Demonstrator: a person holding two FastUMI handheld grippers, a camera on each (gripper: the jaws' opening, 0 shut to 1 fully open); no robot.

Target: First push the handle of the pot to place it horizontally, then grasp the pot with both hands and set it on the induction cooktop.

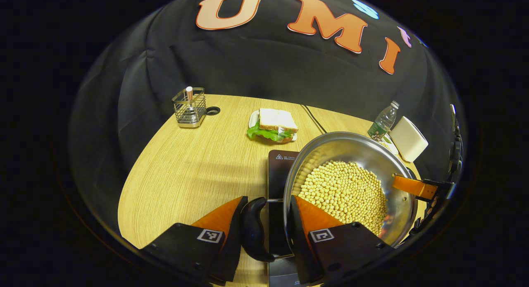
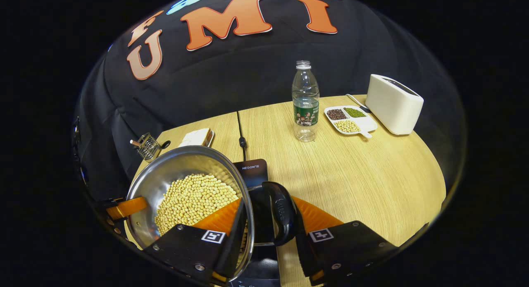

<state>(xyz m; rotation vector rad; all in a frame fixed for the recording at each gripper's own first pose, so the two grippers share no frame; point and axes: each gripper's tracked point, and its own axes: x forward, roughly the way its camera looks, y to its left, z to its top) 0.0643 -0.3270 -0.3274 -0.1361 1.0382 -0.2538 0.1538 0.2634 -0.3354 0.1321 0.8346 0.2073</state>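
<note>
Both grippers are on the pot, and it sits over the cooktop. The shiny round stainless-steel pot (image 1: 351, 179), loaded with pale yellow soybeans (image 1: 345, 194), hangs above or rests on the flat black induction cooktop (image 1: 277, 171); whether its base touches the glass cannot be told from either view.

In the left gripper view, the left gripper (image 1: 268, 223) brackets one black curved side handle (image 1: 253, 229), one orange finger outside it and the other just inside the rim, the jaws narrowed around the handle and rim. In the right gripper view, the right gripper (image 2: 268, 221) does the same at the opposite black side handle (image 2: 282, 212), jaws narrowed onto handle and rim.

Handling looks demanding. A steel pot this full of beans is likely heavy, and its polished wall would be slippery, so the two moulded handles are the sensible places to hold. The pot itself is rigid; the load is not, since loose beans would roll and shift if it tips. Keeping both sides level appears to be the main concern.

The pale wooden table (image 2: 372, 175) also carries a clear plastic water bottle (image 2: 305, 101) and a white toaster (image 2: 393, 104), both well apart from the pot.
</note>
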